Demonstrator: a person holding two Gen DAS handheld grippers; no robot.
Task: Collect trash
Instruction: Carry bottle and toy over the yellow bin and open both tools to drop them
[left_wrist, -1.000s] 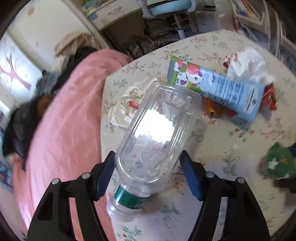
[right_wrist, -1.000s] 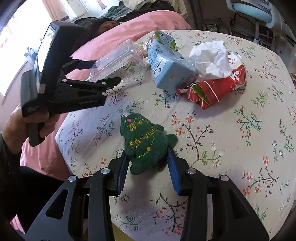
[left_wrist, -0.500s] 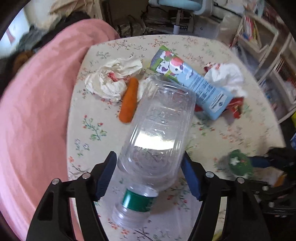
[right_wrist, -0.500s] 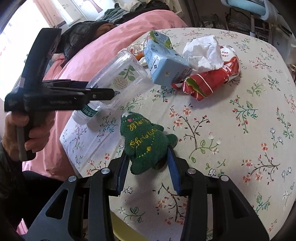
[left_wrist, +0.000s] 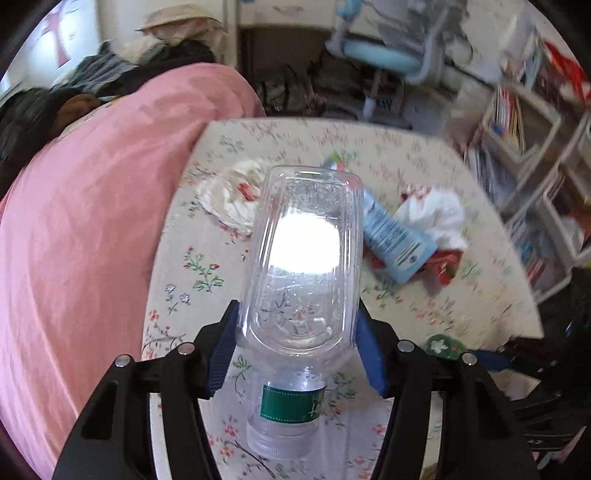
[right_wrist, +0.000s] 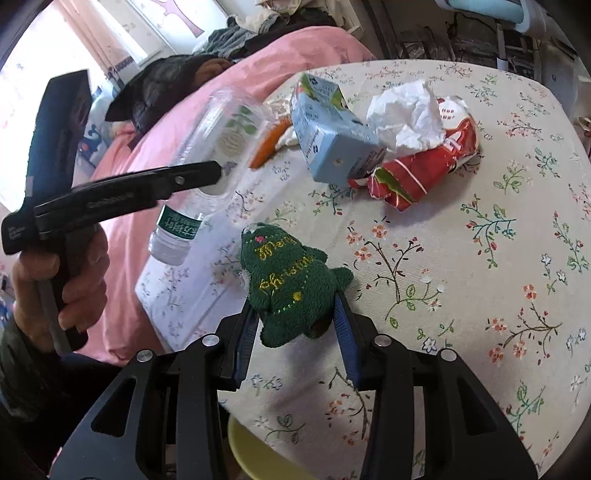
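Closing blue jaws of the left gripper (left_wrist: 295, 345) pinch a clear, empty plastic bottle (left_wrist: 303, 258) with a green label, cap end toward the camera, held above the table's (right_wrist: 480, 258) edge beside the pink bedding (left_wrist: 92, 221). Right gripper (right_wrist: 293, 325) jaws pinch a green plush toy (right_wrist: 288, 284) lying near the same edge. Farther in lie a blue carton (right_wrist: 328, 136), white tissue (right_wrist: 406, 110) and red wrapper (right_wrist: 424, 166); the cloth toward the opposite edge is bare.

Black grippers (right_wrist: 293, 332), blue-padded jaws
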